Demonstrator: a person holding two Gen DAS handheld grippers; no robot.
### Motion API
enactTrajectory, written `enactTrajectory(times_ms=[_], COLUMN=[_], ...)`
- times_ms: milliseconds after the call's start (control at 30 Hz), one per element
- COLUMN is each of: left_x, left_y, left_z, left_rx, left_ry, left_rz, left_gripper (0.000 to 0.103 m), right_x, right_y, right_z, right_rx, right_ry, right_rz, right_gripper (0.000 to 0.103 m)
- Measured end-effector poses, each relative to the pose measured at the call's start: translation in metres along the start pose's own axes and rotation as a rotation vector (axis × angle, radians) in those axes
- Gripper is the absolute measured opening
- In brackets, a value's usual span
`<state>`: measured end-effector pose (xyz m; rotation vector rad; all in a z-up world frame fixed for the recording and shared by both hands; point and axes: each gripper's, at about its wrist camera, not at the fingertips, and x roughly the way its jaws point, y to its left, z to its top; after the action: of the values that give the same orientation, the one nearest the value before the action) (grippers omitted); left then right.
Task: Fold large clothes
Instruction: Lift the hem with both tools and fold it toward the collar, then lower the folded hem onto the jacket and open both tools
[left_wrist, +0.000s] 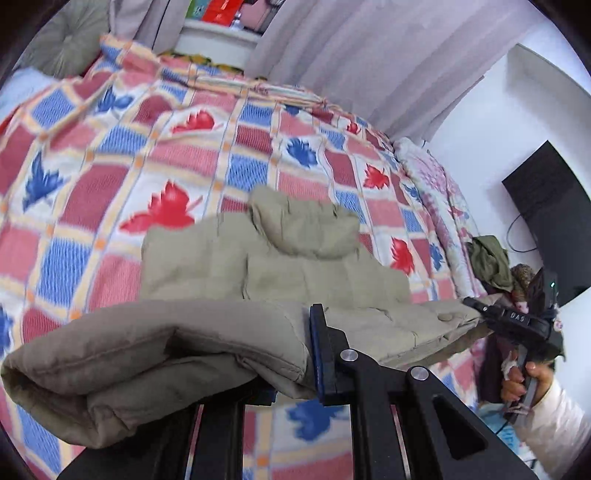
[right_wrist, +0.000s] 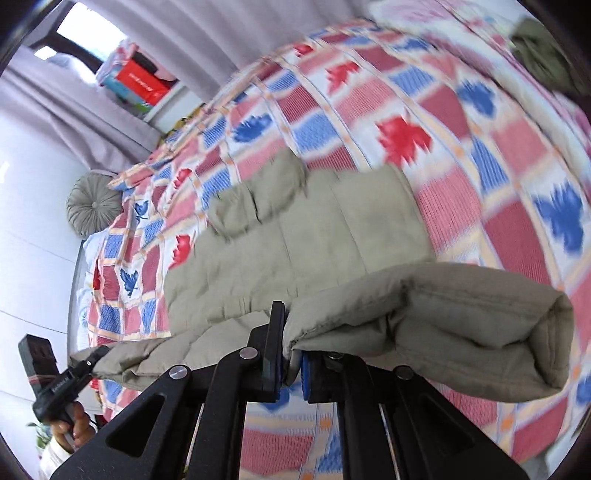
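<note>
A beige padded jacket (left_wrist: 258, 258) lies on the bed with its hood toward the far side. Its near hem is lifted off the bed. My left gripper (left_wrist: 306, 354) is shut on the hem's left end, where the cloth bulges in a thick fold (left_wrist: 110, 373). My right gripper (right_wrist: 291, 354) is shut on the hem's other end; the jacket (right_wrist: 295, 236) stretches away from it. Each gripper shows in the other's view: the right one (left_wrist: 476, 306) at far right, the left one (right_wrist: 92, 356) at lower left.
The bed carries a checked red, blue and white blanket with leaf prints (left_wrist: 147, 147). An olive garment (left_wrist: 487, 262) and a floral quilt (left_wrist: 436, 184) lie at the bed's right edge. A round grey cushion (right_wrist: 94, 208), curtains (left_wrist: 369, 55) and a dark screen (left_wrist: 550, 206) are around the bed.
</note>
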<state>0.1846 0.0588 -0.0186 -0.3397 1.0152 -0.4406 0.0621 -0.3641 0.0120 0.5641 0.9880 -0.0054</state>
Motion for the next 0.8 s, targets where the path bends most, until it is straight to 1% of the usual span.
enactTrajectory(times_ms=[100, 200, 267, 333, 400, 500, 600, 700, 767, 800], left_x=[0.030, 0.065, 0.090, 0.112, 0.136, 0.167, 0.193, 0.201, 0.199, 0.197], left_y=[0.007, 0.020, 0.029, 0.036, 0.045, 0.054, 0.066, 0.072, 0.070, 0.069], left_z=[0.027, 0.046, 0.054, 0.057, 0.059, 0.057, 0.056, 0.055, 0.056, 0.057], left_rx=[0.032, 0.026, 0.012, -0.005, -0.034, -0.047, -0.108, -0.149, -0.138, -0.127], left_ry=[-0.025, -0.031, -0.033, -0.036, -0.033, -0.025, 0.002, 0.006, 0.015, 0.023], left_rz=[0.054, 0.100, 0.131, 0.161, 0.187, 0.237, 0.251, 0.249, 0.250, 0.251], left_gripper=[0.015, 0.015, 0.015, 0.016, 0.016, 0.016, 0.016, 0.016, 0.016, 0.020], right_x=[0.021, 0.052, 0.076, 0.097, 0.124, 0.156, 0.183, 0.197, 0.204, 0.204], right_y=[0.012, 0.022, 0.024, 0.023, 0.019, 0.010, -0.002, -0.017, -0.025, -0.027], right_z=[0.035, 0.061, 0.076, 0.087, 0.093, 0.100, 0.101, 0.098, 0.097, 0.097], right_rx=[-0.058, -0.115, -0.142, -0.139, -0.126, -0.117, -0.091, -0.023, 0.018, 0.028], right_ry=[-0.019, -0.015, -0.014, -0.019, -0.021, -0.014, -0.001, 0.005, 0.020, 0.025], right_rz=[-0.023, -0.060, -0.075, -0.082, -0.099, -0.120, -0.121, -0.092, -0.077, -0.071], right_gripper=[0.008, 0.008, 0.008, 0.008, 0.008, 0.008, 0.008, 0.009, 0.011, 0.012])
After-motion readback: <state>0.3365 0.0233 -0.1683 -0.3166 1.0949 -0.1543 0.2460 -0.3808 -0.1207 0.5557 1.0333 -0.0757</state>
